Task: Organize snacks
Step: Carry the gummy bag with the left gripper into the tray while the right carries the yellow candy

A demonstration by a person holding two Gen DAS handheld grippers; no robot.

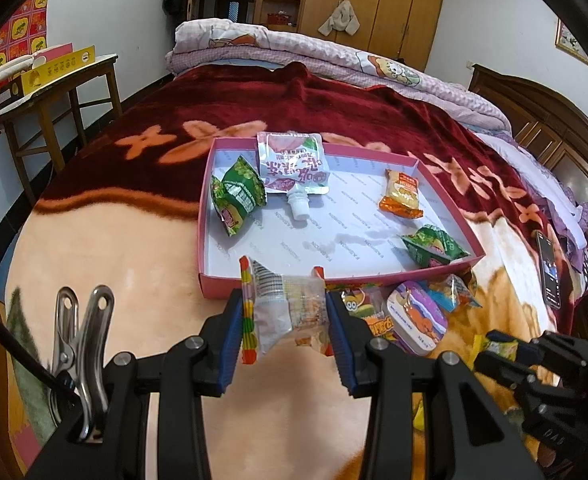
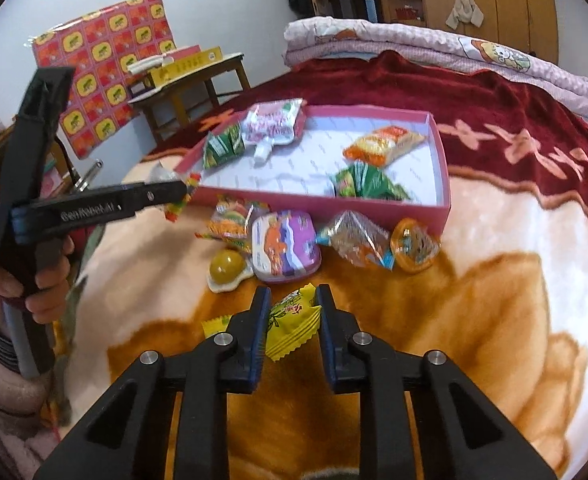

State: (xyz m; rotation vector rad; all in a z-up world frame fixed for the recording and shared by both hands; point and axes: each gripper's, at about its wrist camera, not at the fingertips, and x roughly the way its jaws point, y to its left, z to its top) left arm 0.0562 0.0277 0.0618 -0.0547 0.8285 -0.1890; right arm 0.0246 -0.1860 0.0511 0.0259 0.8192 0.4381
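Note:
A pink box (image 1: 221, 286) with a white floor lies on the bed blanket and holds two green packets (image 1: 237, 196), a white spouted pouch (image 1: 291, 164) and an orange packet (image 1: 402, 194). My left gripper (image 1: 283, 296) is shut on a clear packet with a striped colourful edge (image 1: 281, 316), held just before the box's near wall. My right gripper (image 2: 292, 292) is shut on a yellow candy packet (image 2: 294, 320) low over the blanket. Loose in front of the box (image 2: 374, 210) lie a purple tin (image 2: 283, 246), a clear blue-edged packet (image 2: 358, 242), an orange jelly cup (image 2: 414, 246) and an egg-shaped sweet (image 2: 225, 270).
A phone (image 1: 550, 272) lies on the blanket at the right. A wooden table (image 1: 53, 92) with yellow boxes stands left of the bed. Folded quilts (image 1: 334, 56) are stacked at the far end. A metal clip (image 1: 79, 332) hangs by my left gripper. A person's hand (image 2: 49, 280) holds the left gripper.

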